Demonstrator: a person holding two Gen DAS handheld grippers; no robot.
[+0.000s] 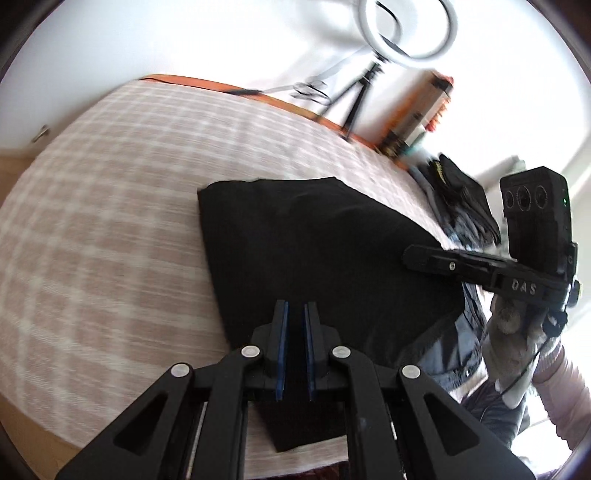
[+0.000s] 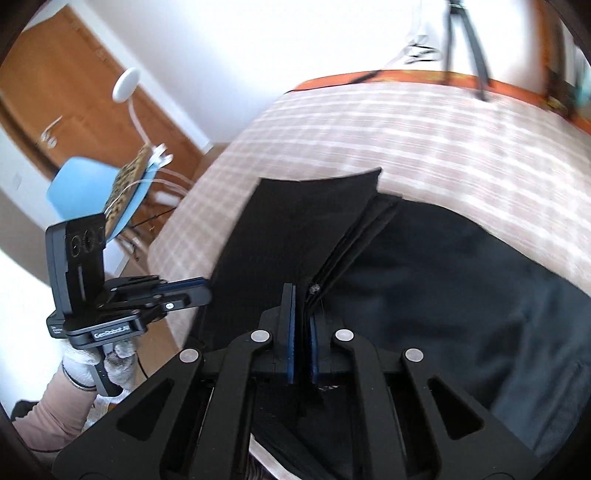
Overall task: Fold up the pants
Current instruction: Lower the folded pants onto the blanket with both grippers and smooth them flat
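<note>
The black pants (image 1: 314, 251) lie folded on the checked bed cover (image 1: 110, 206). My left gripper (image 1: 295, 310) hovers over their near edge, jaws nearly closed with a narrow gap and black cloth between the pads. In the right wrist view my right gripper (image 2: 302, 295) is shut on the stacked folded edge of the black pants (image 2: 295, 229) and lifts that flap above the bed cover (image 2: 443, 140). The left gripper (image 2: 192, 290) shows at the left of that view, the right gripper (image 1: 417, 256) at the right of the left wrist view.
A pile of dark and blue clothes (image 1: 461, 199) lies at the bed's right. A dark blue garment (image 2: 461, 295) lies under and right of the pants. A ring light on a tripod (image 1: 406, 33) stands behind the bed. A blue chair (image 2: 96, 192) stands left of the bed.
</note>
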